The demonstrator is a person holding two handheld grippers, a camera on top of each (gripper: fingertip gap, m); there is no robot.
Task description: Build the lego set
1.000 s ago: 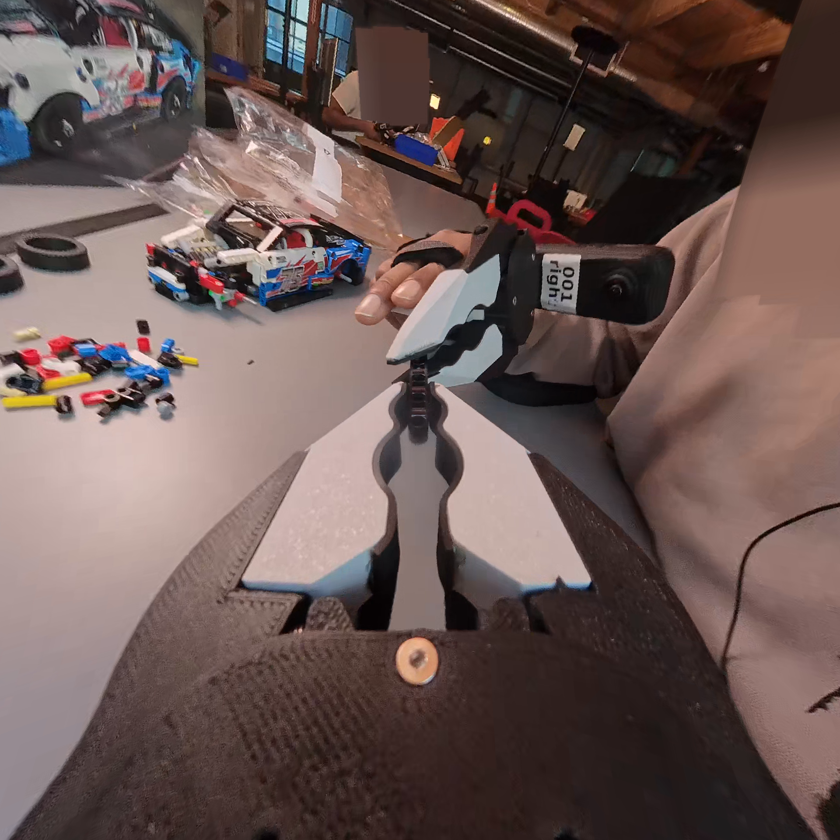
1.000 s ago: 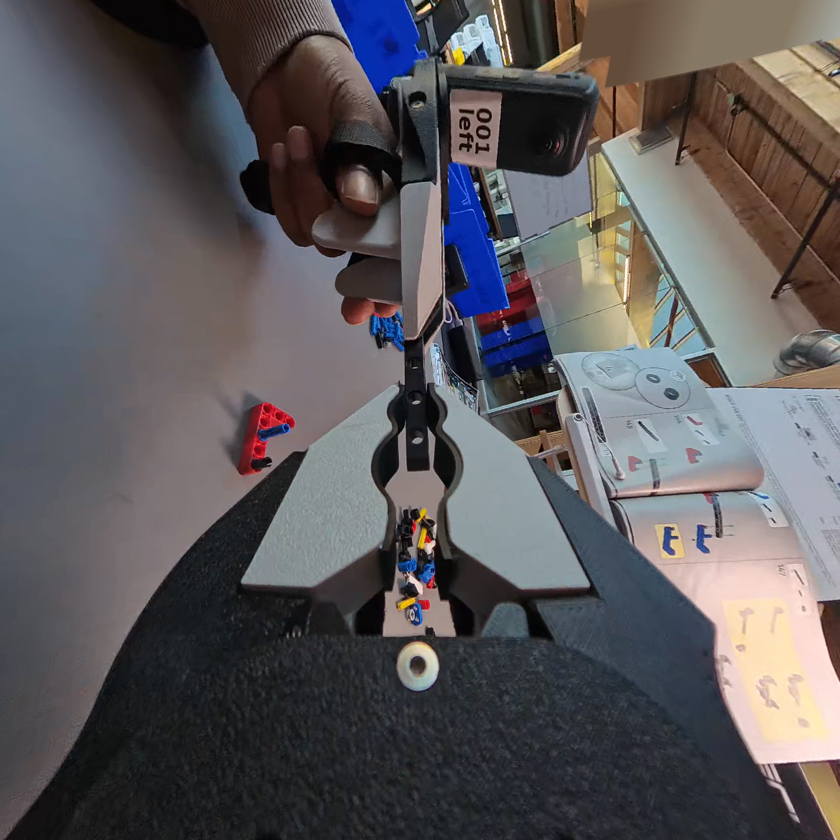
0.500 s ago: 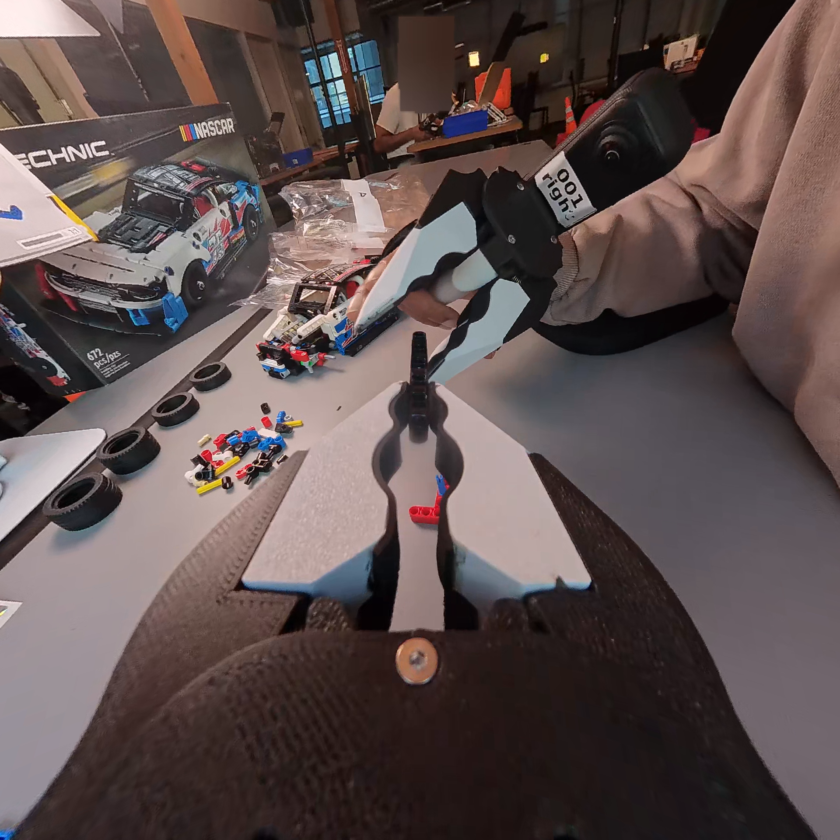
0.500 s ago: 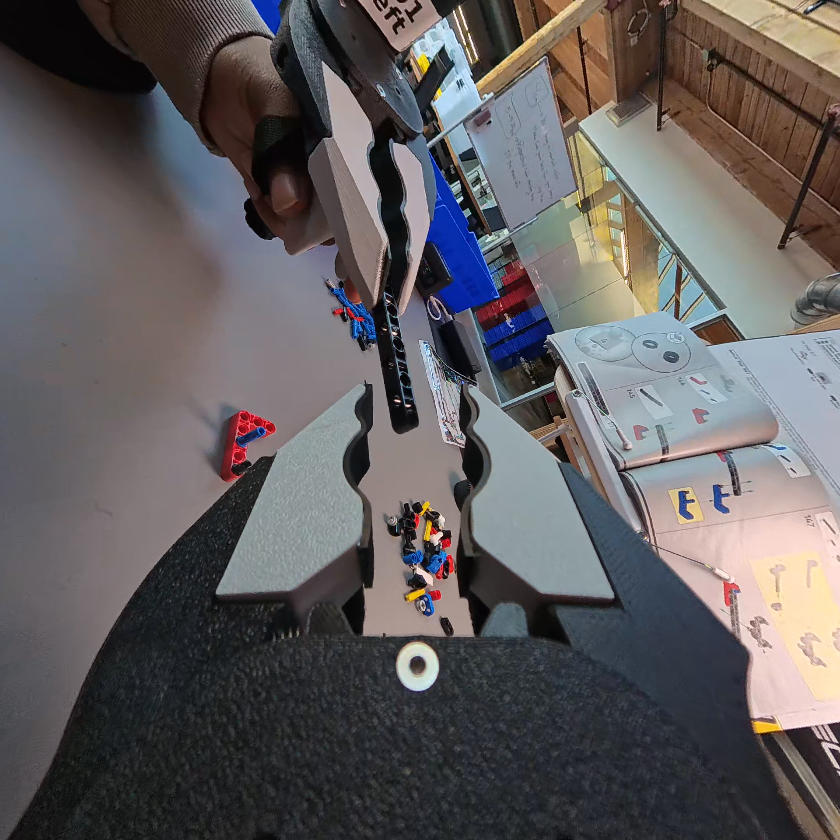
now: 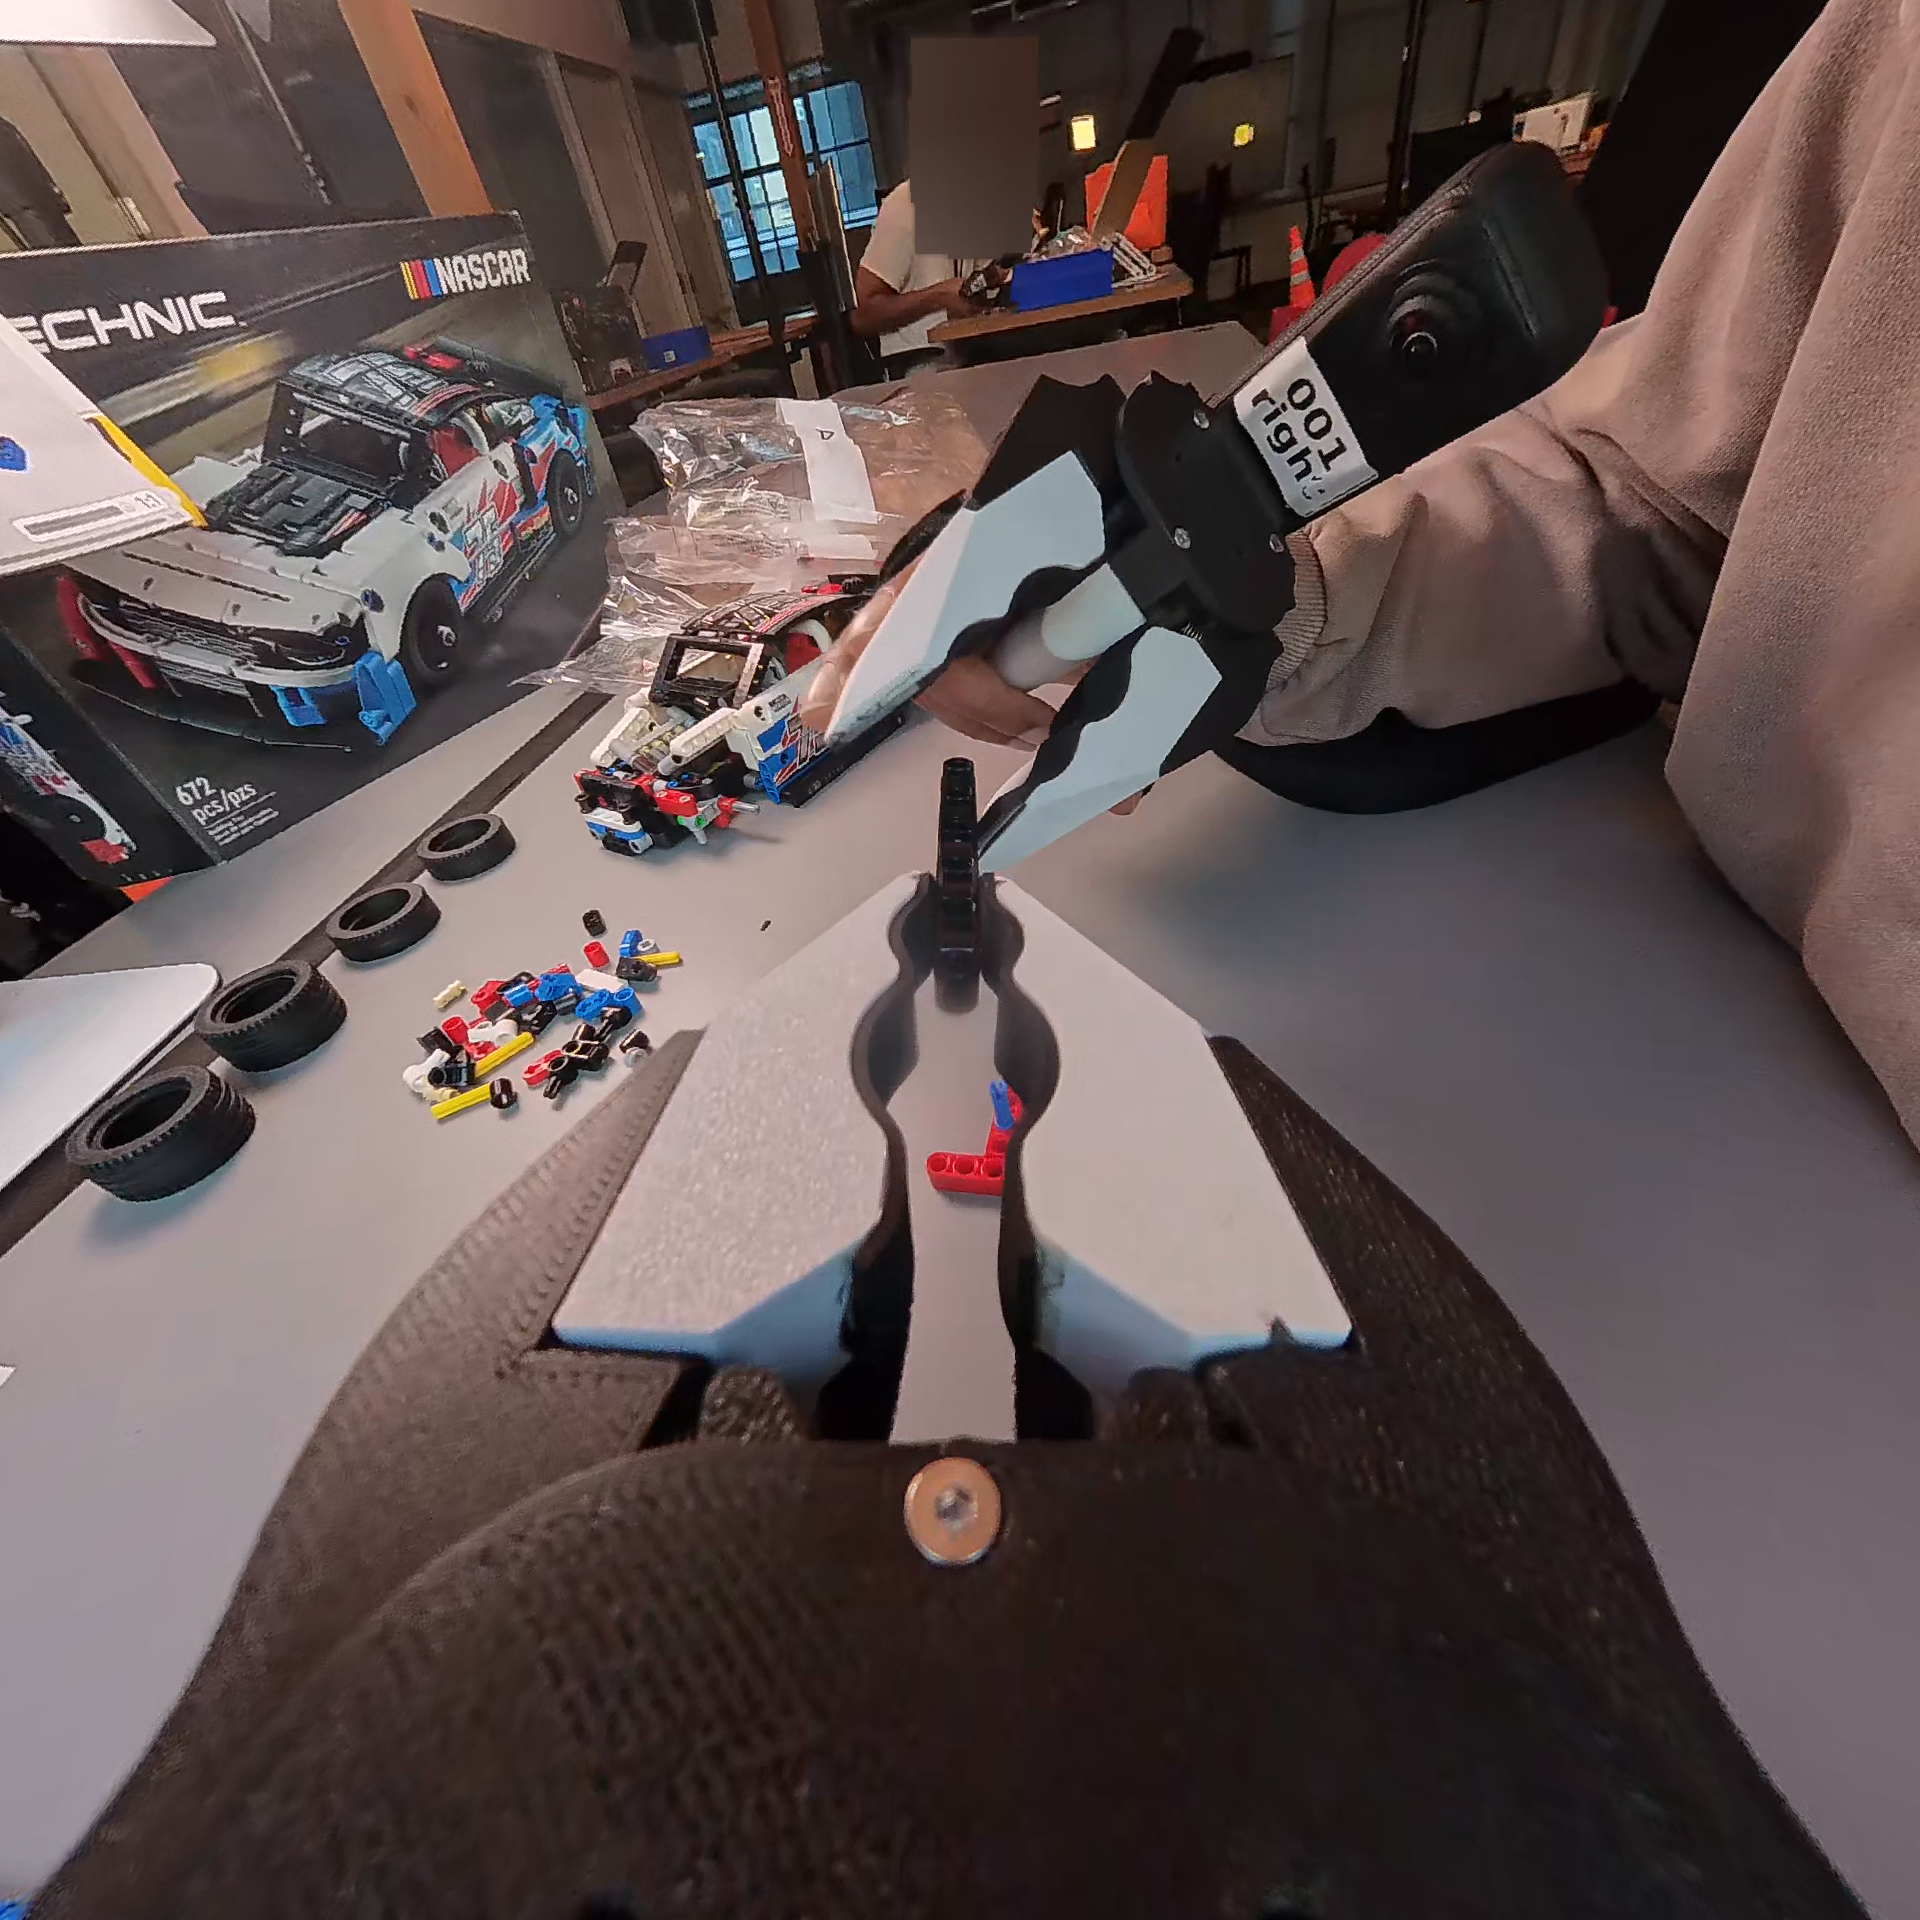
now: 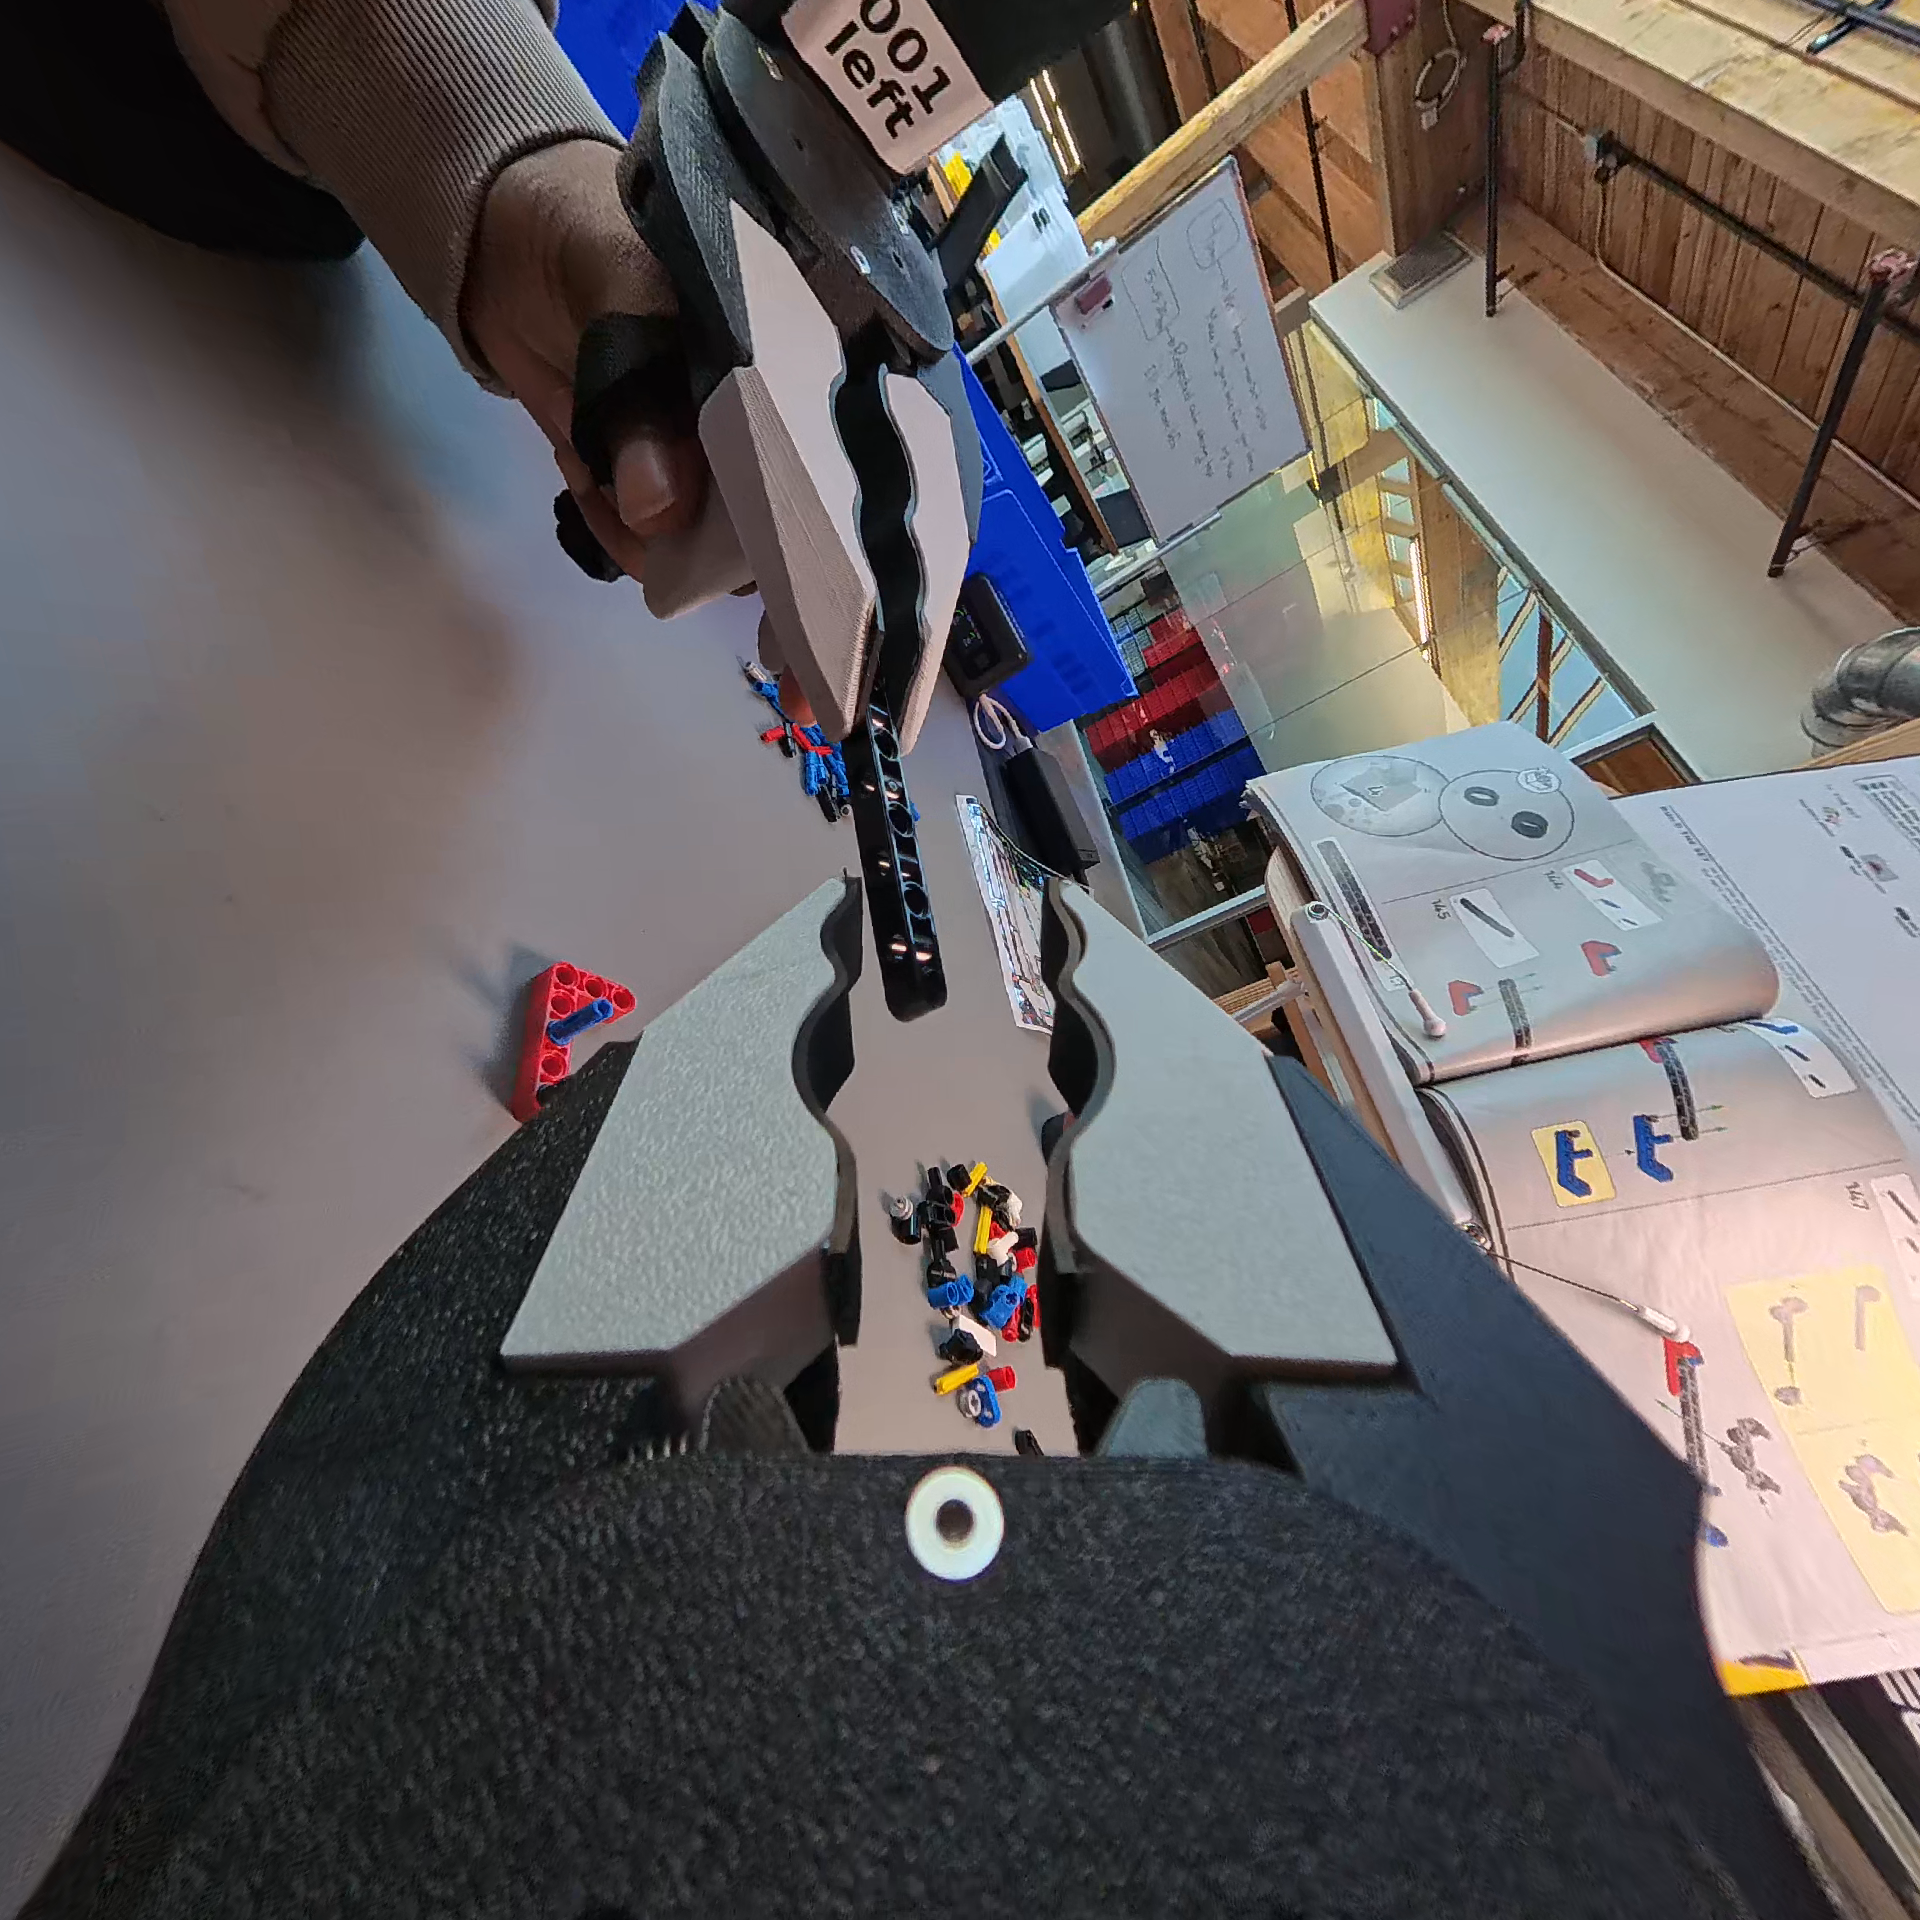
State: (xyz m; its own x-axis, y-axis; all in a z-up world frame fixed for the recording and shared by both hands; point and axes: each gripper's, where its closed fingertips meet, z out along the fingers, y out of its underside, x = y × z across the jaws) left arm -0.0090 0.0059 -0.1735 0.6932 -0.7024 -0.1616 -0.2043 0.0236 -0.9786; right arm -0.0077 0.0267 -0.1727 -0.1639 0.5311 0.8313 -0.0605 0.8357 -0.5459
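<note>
Here, your left gripper [image 5: 956,894] is clamped on a black lego beam [image 5: 957,831], fingertips pressed together around its lower part; the beam stands up past the tips, its upper end free. In the right wrist view the same beam [image 6: 899,883] hangs from the left gripper [image 6: 883,717] and shows a row of round holes along its face.

Your right gripper [image 6: 951,935] stands wide apart, holding nothing. The free end of the beam sits between its two fingertips, touching neither as far as the view shows. From the left wrist view the right gripper [image 5: 914,769] is just beyond the beam, one fingertip [image 5: 1003,831] close beside it; contact cannot be told.

On the grey table [image 5: 1455,1039]:
- a red angled piece [image 5: 971,1158] with a blue pin stuck in it, seen through the gap of your left gripper; in the right wrist view it lies left of the right gripper [image 6: 566,1023].
- a small heap of loose parts [image 5: 540,1029], black, blue, red, yellow, white.
- four black tyres [image 5: 270,1013] in a row along the table's left side.
- the part-built car [image 5: 717,748], beyond the heap, beside clear plastic bags [image 5: 790,478].
- the set's box [image 5: 301,499] standing at far left.
- an open instruction booklet [image 6: 1558,987] on a stand, right of the right gripper.

A person [image 5: 904,281] sits at a far bench.
</note>
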